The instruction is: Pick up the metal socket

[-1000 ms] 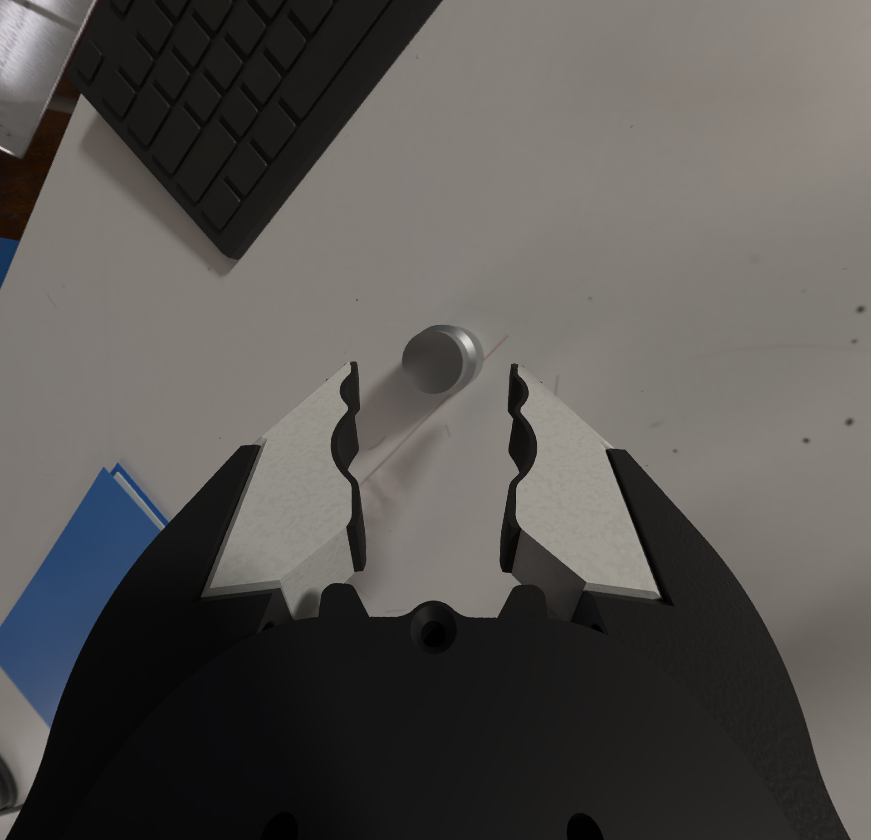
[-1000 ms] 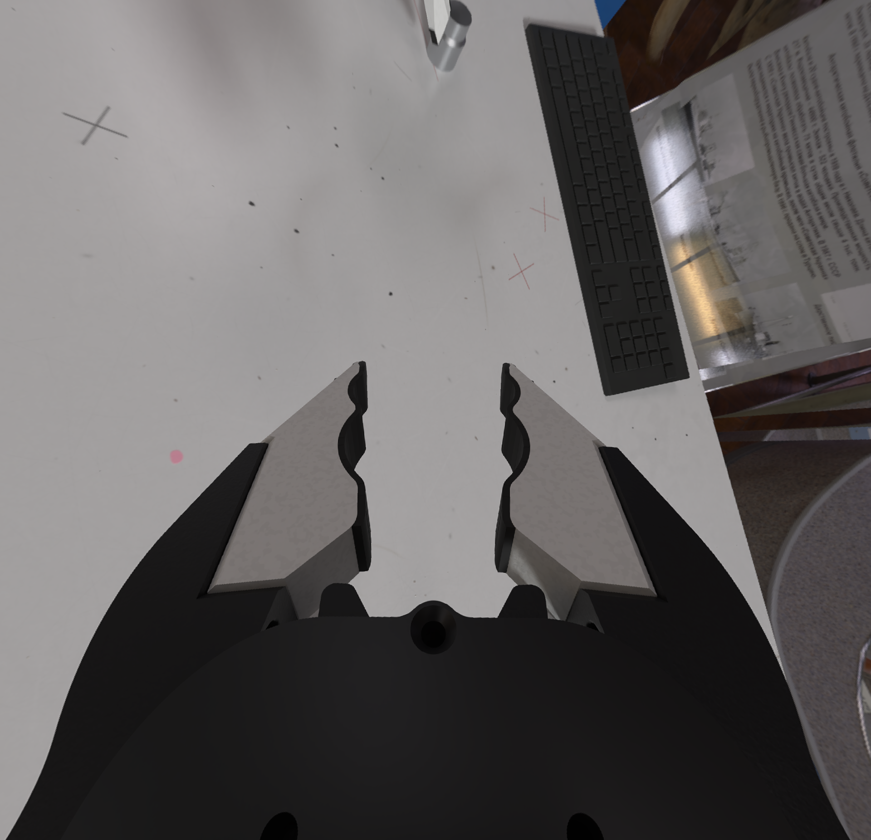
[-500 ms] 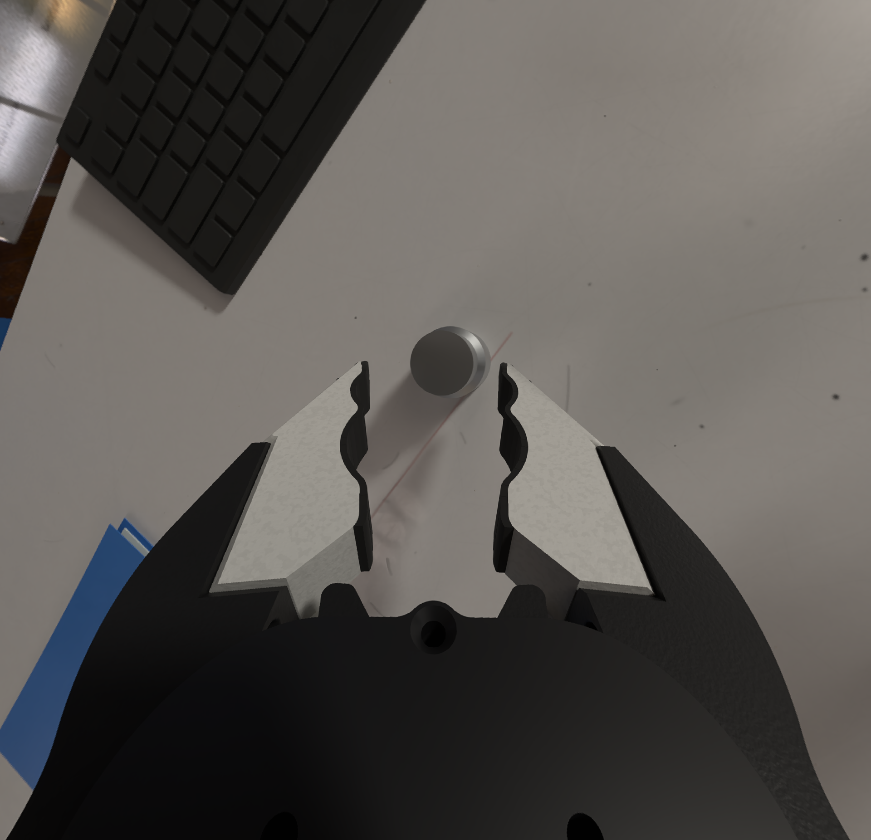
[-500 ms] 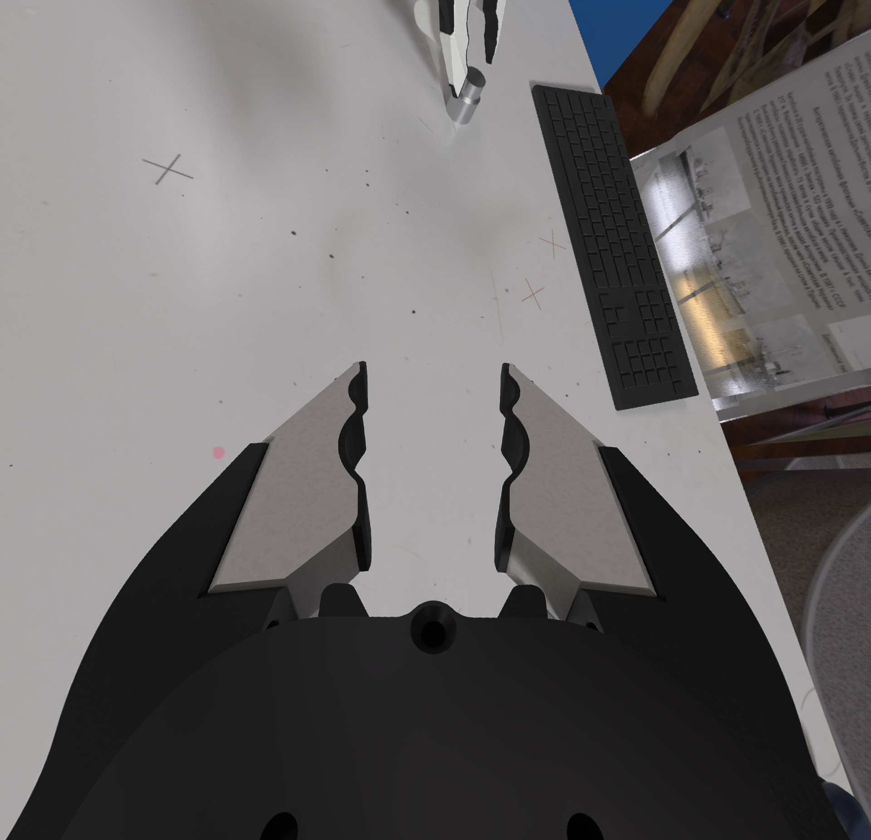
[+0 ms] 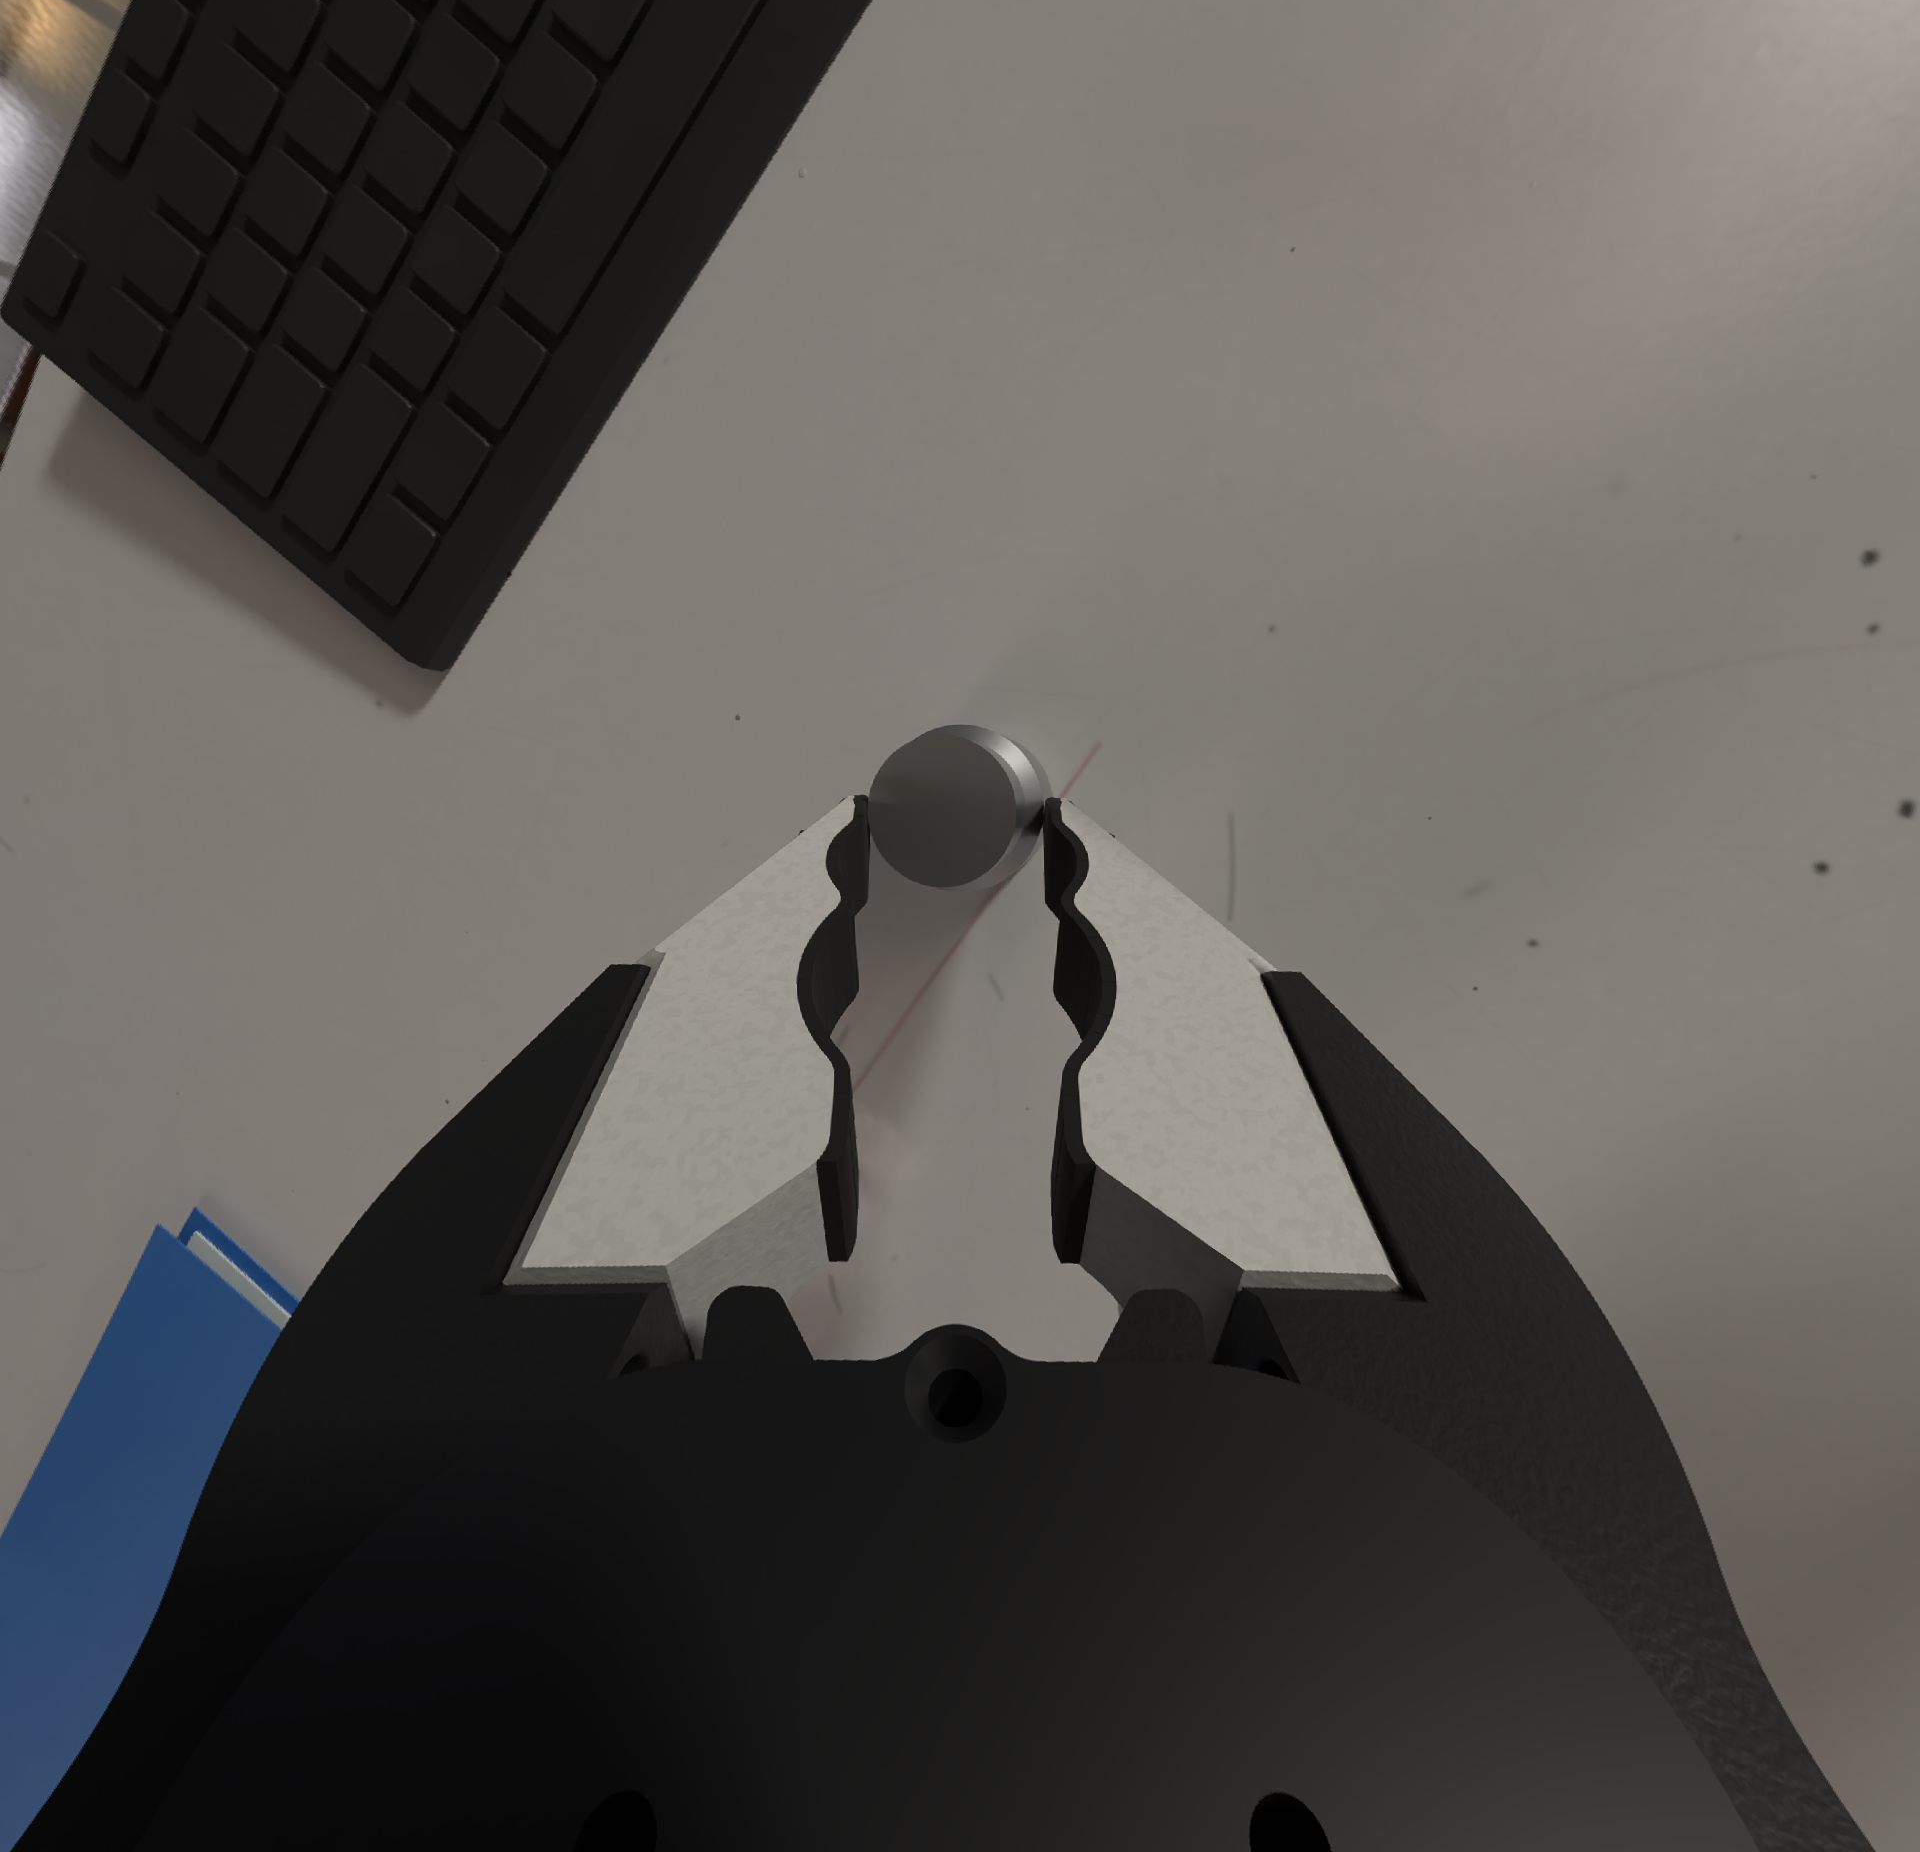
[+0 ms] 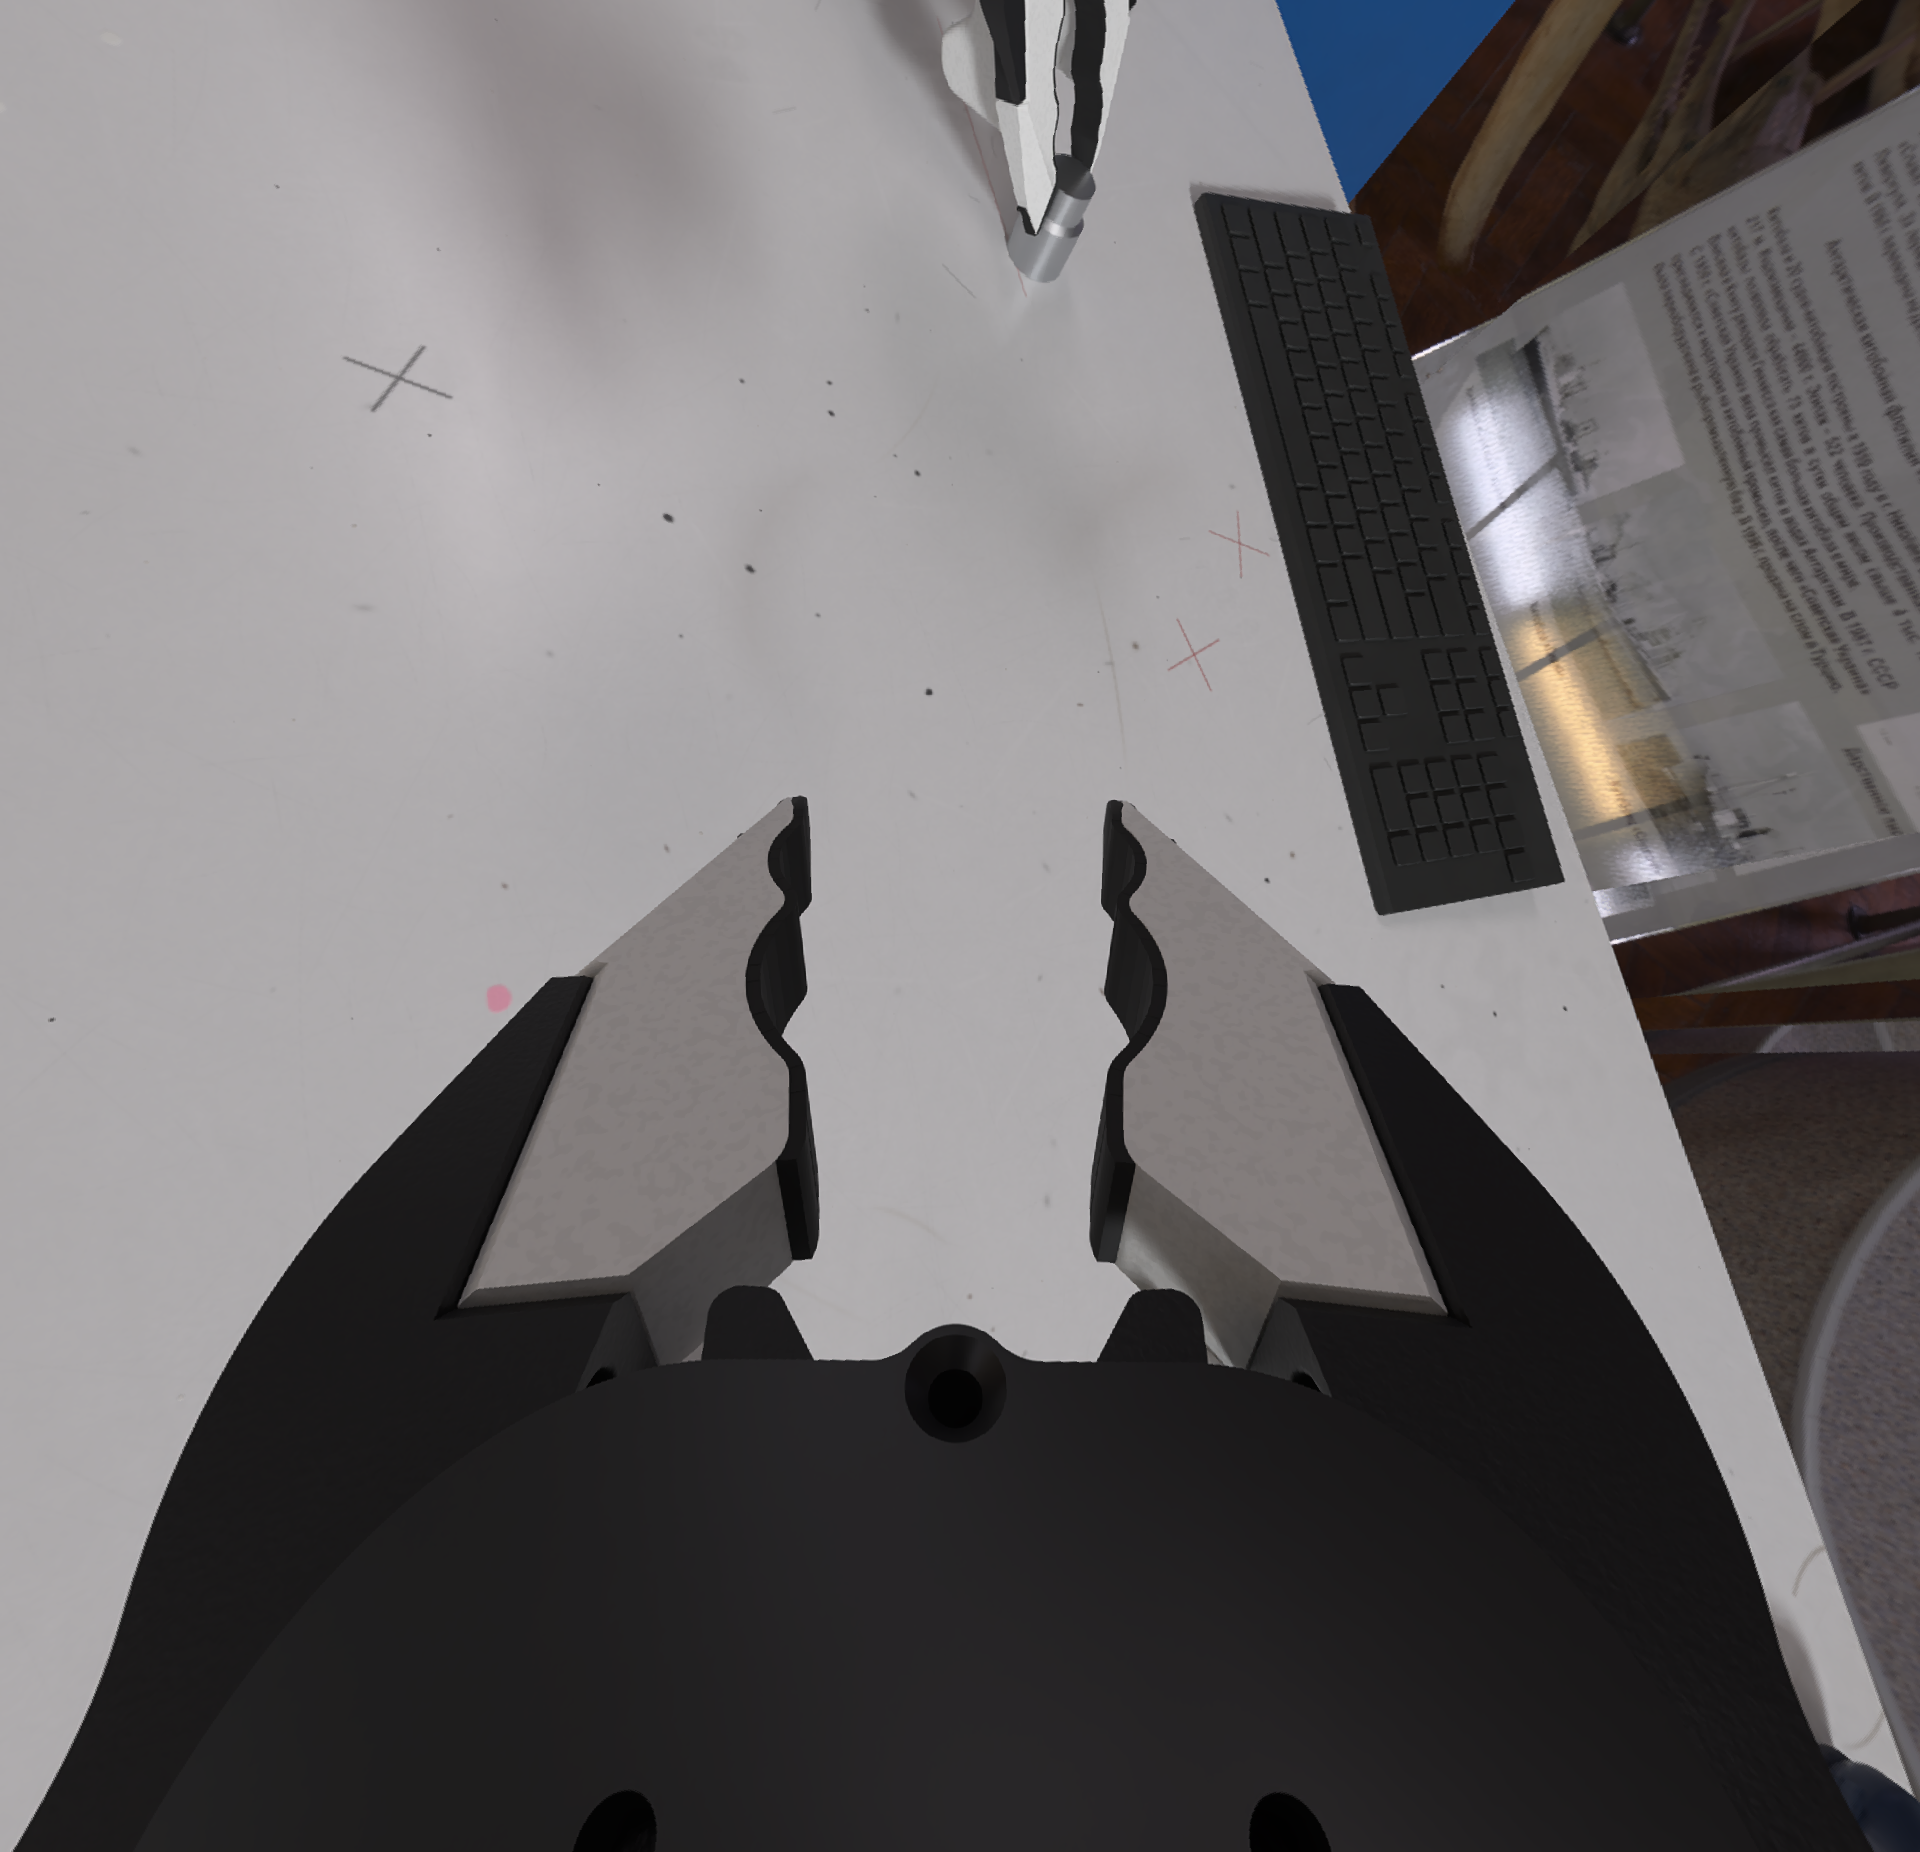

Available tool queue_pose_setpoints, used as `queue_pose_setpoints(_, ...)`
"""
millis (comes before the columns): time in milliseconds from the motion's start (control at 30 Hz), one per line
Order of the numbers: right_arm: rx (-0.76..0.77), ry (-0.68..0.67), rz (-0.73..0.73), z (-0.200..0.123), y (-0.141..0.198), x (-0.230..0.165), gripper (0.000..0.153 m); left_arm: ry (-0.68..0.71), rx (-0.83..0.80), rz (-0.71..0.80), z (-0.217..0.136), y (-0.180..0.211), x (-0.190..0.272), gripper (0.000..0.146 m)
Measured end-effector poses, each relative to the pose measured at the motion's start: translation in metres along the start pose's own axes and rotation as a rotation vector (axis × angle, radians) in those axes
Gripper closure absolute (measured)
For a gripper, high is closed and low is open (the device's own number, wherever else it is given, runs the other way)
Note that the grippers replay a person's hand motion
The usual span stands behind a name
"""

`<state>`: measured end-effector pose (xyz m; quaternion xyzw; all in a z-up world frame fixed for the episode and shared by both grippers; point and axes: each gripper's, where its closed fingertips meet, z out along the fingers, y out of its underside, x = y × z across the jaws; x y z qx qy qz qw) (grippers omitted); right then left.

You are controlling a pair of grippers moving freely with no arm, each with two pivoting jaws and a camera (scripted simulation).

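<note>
Table (image 6: 520, 659): we saw a wide white top, speckled with dark dots and marked with a grey cross and two faint red crosses.
Printed board (image 6: 1683, 576): we had it past the table's right edge, a grey sheet with photos and text, tilted.
Keyboard (image 6: 1361, 555): black, it lay along the right edge of the table in the right wrist view; in the left wrist view (image 5: 343, 244) it sat far left, well apart from the socket.
Blue folder (image 5: 125, 1407): we caught it near left, partly hidden behind the left gripper's body.
Right gripper (image 6: 956, 815): we found its fingers spread apart over bare table, holding nothing, well apart from the socket.
Left gripper (image 5: 954, 815): its fingers were pinched on the socket at their very tips, one on each side; in the right wrist view (image 6: 1049, 202) we saw it far off, pointing down.
Metal socket (image 5: 951, 807): a small grey cylinder, flat end facing us, between the left gripper's tips; in the right wrist view (image 6: 1055, 239) its lower end looked at or just above the table, and we could not tell which.
</note>
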<state>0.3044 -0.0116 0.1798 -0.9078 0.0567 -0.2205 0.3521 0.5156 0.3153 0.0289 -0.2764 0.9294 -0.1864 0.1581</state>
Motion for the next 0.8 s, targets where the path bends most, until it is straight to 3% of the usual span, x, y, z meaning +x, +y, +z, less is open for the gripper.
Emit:
queue_pose_setpoints(167, 0.014, -0.008, 0.008, 0.008, -0.003, 0.003, 0.096, -0.008, 0.037, 0.011, -0.017, -0.008, 0.004, 0.113)
queue_pose_setpoints(467, 0.063, -0.081, 0.030, 0.042, -0.021, 0.006, 0.096, -0.128, 0.190, 0.097, -0.097, -0.038, 0.017, 0.113)
queue_pose_setpoints(600, 0.164, -0.176, 0.102, 0.052, -0.042, 0.006, 0.096, -0.100, 0.380, 0.230, -0.145, -0.075, 0.059, 0.113)
queue_pose_setpoints(800, 0.300, -0.293, 0.338, 0.044, -0.071, 0.022, 0.096, -0.011, 0.628, 0.523, -0.199, -0.126, 0.149, 0.114)
